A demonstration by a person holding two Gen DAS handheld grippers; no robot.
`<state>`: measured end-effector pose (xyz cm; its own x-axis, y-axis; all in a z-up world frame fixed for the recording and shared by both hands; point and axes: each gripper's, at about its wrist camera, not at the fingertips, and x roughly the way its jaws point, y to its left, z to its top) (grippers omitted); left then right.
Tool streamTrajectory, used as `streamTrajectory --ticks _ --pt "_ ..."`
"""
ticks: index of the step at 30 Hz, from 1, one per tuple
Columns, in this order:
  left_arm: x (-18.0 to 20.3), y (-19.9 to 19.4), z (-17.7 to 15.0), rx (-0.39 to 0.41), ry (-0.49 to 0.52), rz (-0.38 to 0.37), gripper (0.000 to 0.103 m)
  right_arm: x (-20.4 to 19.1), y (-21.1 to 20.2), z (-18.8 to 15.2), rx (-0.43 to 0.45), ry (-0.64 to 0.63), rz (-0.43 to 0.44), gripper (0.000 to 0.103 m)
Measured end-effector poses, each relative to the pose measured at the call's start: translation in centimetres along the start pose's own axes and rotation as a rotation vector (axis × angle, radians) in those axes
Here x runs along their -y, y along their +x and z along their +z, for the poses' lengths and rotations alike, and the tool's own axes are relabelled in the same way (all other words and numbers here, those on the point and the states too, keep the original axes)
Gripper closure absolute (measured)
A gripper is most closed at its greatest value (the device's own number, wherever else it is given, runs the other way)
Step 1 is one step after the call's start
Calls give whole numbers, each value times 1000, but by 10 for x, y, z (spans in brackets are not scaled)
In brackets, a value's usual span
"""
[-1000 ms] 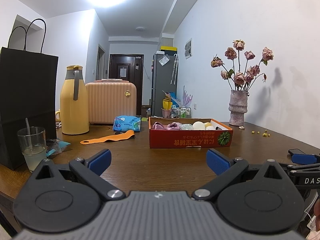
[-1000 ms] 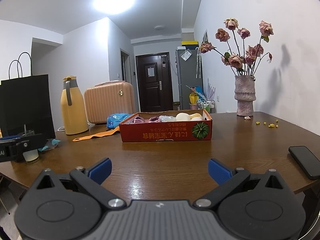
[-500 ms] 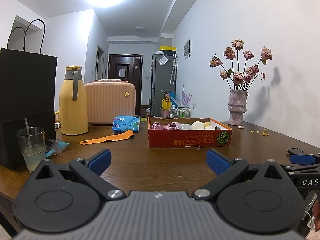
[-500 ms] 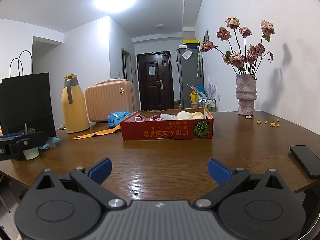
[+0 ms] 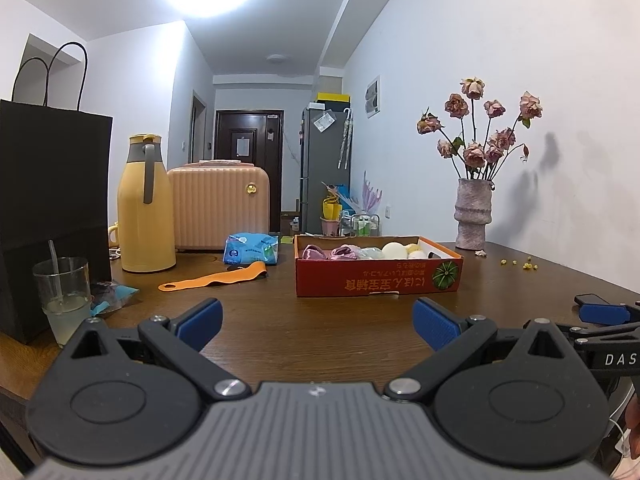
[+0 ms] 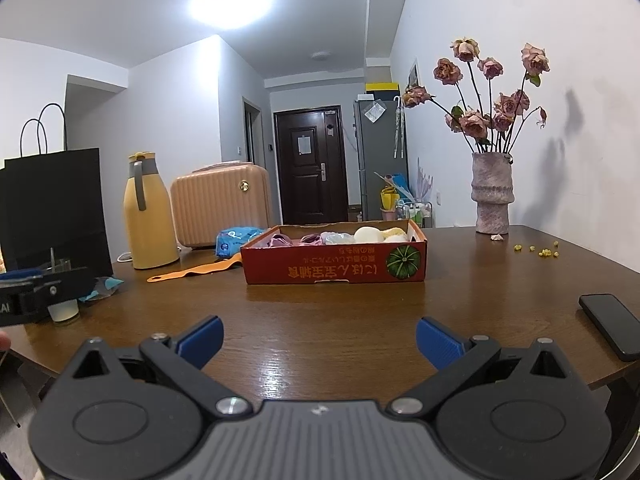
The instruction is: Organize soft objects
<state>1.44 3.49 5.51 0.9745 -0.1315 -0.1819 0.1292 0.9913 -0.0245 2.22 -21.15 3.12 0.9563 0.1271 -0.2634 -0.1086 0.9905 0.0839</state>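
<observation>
A shallow red cardboard box (image 5: 378, 280) (image 6: 334, 268) stands in the middle of the brown table. It holds pink satin scrunchies (image 5: 328, 252) (image 6: 292, 240), a clear bag (image 6: 338, 237) and pale round soft balls (image 5: 394, 249) (image 6: 368, 235). My left gripper (image 5: 318, 322) is open over the near table edge, well short of the box, nothing between its blue pads. My right gripper (image 6: 320, 340) is likewise open and empty, further right at the near edge. An orange strap (image 5: 212, 278) (image 6: 192, 270) lies flat left of the box.
On the left stand a black paper bag (image 5: 52, 184), a glass with a drink (image 5: 64, 296), a yellow thermos (image 5: 144, 204) and a pink case (image 5: 218, 208). A blue wipes pack (image 5: 250, 249) lies behind the strap. A vase of dried roses (image 6: 492, 196) and a phone (image 6: 612, 324) are on the right.
Both grippers have drifted slightly, so the scene shifts a little in each view. Their jaws stay open and nothing on the table has moved.
</observation>
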Motion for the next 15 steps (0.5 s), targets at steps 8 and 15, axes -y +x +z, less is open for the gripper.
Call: streamTrajectory --ticks 8,15 --pt "1 -1 0 10 9 0 0 1 0 -1 -1 -1 1 0" --pt "0 -2 -2 13 16 -3 0 1 0 -2 -5 -1 0 0"
